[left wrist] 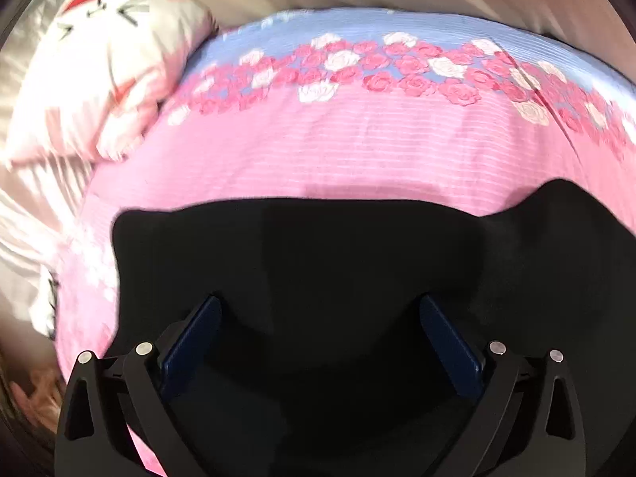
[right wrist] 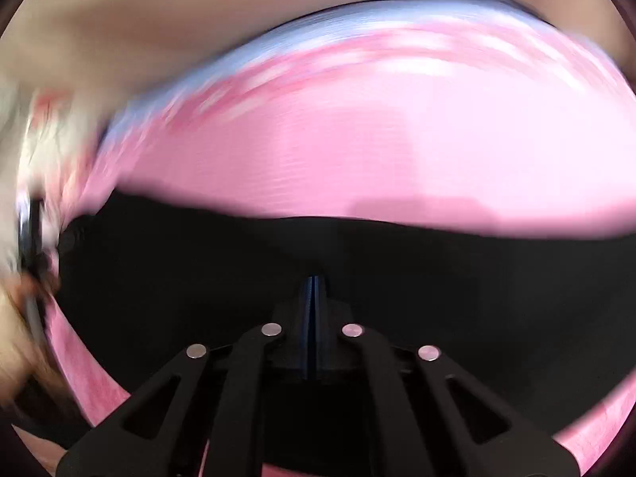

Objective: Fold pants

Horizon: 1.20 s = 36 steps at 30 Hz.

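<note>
Black pants lie on a pink bed sheet. In the left wrist view my left gripper is open, its blue pads wide apart just above the black cloth, holding nothing. In the right wrist view, which is blurred by motion, my right gripper has its blue pads pressed together over the pants. I cannot tell whether cloth is pinched between them. The pants' far edge runs across the sheet ahead of both grippers.
A white and pink patterned pillow lies at the far left of the bed. A band of pink and white roses and a blue stripe cross the sheet's far side. A beige wall stands behind. A person's hand shows at the left edge.
</note>
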Available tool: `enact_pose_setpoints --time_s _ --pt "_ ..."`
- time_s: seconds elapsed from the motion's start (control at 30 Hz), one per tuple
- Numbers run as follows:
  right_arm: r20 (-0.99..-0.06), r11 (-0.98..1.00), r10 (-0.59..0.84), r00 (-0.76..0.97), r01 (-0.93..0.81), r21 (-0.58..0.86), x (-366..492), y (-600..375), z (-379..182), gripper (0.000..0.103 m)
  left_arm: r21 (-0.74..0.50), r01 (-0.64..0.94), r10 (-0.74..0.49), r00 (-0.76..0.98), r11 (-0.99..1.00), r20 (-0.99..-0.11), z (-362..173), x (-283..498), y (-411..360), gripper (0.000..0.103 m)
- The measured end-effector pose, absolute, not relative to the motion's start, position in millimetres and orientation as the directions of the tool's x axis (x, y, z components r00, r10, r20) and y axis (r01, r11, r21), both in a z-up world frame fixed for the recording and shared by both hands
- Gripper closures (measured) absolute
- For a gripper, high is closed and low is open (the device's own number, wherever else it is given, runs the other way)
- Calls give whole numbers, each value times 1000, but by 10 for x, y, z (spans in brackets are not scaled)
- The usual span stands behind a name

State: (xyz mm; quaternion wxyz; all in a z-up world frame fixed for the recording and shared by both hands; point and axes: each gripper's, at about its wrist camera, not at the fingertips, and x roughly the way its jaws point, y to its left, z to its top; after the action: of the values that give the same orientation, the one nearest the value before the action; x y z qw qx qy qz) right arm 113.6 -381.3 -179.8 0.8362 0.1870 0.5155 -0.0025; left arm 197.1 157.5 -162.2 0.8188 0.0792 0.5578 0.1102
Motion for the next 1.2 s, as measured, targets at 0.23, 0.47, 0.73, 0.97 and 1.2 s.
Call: enact_pose_setpoints --time_s 0.23,0.47,0.73,0.97,1.2 --pt "-876 838 40 481 462 292 265 -5011 -1652 90 303 -128 329 420 944 -846 -1168 1678 1108 7" --pt "-831 697 94 548 560 448 -110 -5398 -1804 60 186 107 121 440 977 -890 -1125 1241 -172 6" --pt "-828 843 4 560 443 304 102 -5432 -1627 96 163 322 31 378 933 -925 -1339 917 -1126 6" --pt "-904 861 22 427 451 234 174 -5891 -1783 100 175 327 56 345 929 -937 -1472 788 -1216 6" --pt "-877 921 115 466 281 271 352 -5483 -1831 70 174 306 67 330 936 -942 -1518 691 -1142 6"
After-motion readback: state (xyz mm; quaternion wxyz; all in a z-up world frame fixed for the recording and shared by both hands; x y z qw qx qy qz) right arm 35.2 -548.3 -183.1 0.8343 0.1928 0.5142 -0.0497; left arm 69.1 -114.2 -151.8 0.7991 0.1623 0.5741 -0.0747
